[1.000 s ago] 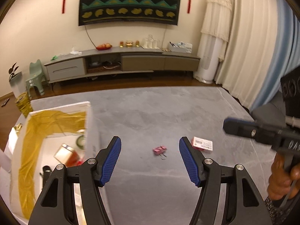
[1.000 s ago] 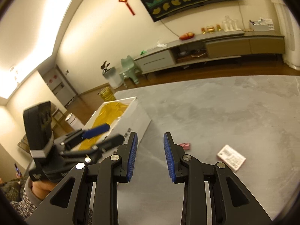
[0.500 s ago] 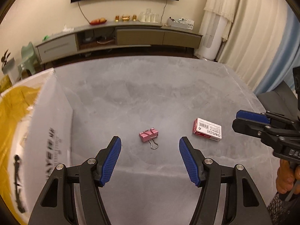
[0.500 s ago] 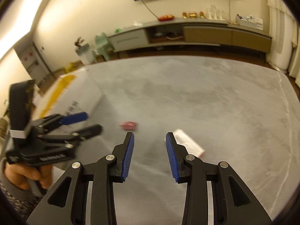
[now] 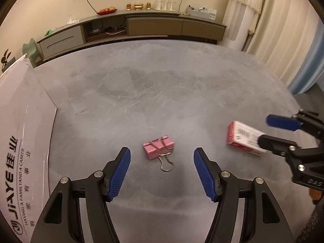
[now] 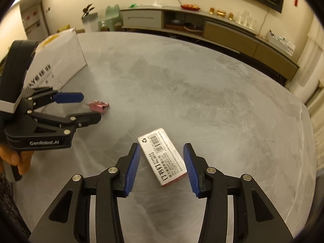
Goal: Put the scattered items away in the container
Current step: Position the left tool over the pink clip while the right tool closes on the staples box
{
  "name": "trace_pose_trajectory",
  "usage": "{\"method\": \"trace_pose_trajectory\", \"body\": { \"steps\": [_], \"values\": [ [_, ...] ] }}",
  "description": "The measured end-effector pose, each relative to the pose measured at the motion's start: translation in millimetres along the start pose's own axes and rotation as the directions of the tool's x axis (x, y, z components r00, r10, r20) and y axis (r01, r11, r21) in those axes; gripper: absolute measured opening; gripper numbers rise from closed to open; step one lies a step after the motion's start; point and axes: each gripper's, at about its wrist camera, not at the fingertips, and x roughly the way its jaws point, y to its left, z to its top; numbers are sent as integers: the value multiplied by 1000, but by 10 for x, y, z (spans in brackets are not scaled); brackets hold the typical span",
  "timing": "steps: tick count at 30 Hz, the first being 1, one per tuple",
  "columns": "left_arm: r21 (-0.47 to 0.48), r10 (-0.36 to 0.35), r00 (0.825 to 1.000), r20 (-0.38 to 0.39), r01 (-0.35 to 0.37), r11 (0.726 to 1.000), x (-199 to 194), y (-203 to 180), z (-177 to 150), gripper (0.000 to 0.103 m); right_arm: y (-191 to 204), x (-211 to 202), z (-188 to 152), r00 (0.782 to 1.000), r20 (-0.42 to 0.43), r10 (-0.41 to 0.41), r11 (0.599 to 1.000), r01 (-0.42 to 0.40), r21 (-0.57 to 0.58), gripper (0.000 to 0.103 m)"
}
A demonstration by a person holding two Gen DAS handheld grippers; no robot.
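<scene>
box (image 5: 24, 133): 1, white cardboard, printed side wall facing camera, at 9 o'clock on the table (image 5: 162, 93); inside not visible
left gripper (image 5: 162, 169): jaws wide apart, holding nothing, blue pads, low over the table
clip (image 5: 158, 147): 1, pink binder clip, flat on the table, wire handle pointing toward the left camera; sits at 12 o'clock of the left gripper, just ahead of the fingertip gap, touching neither pad
clip vs box: well apart, clip to the box's 3 o'clock
staple box (image 6: 163, 155): 1, small, white top with barcode, red edge, lying flat and skewed on the table; at 3 o'clock of the clip, apart from it
right gripper (image 6: 161, 169): jaws wide, nothing gripped; staple box lies between the two pads, no contact visible on either side
right gripper in left view (image 5: 269, 130): at 3 o'clock, near finger overlapping the staple box edge
left gripper in right view (image 6: 87, 107): at 9 o'clock, clip just past its tips
hand (image 6: 15, 159): 1 visible, wrapped on the left gripper's handle, at 8 o'clock of right view
loose items count: 2 on the table (1 clip, 1 staple box), both outside the box
cabinet (image 5: 141, 27): 1, long, low, at 12 o'clock behind the table
</scene>
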Motion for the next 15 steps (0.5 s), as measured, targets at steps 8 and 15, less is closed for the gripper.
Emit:
{"method": "trace_pose_trajectory", "body": {
  "steps": [8, 15],
  "values": [
    [10, 42, 999, 4, -42, 999, 101, 97, -32, 66, -96, 166, -36, 995, -71, 74, 994, -68, 83, 52],
    [-23, 2, 999, 40, -1, 1000, -6, 207, -2, 67, 92, 82, 7, 998, -36, 58, 998, -58, -8, 52]
  ]
}}
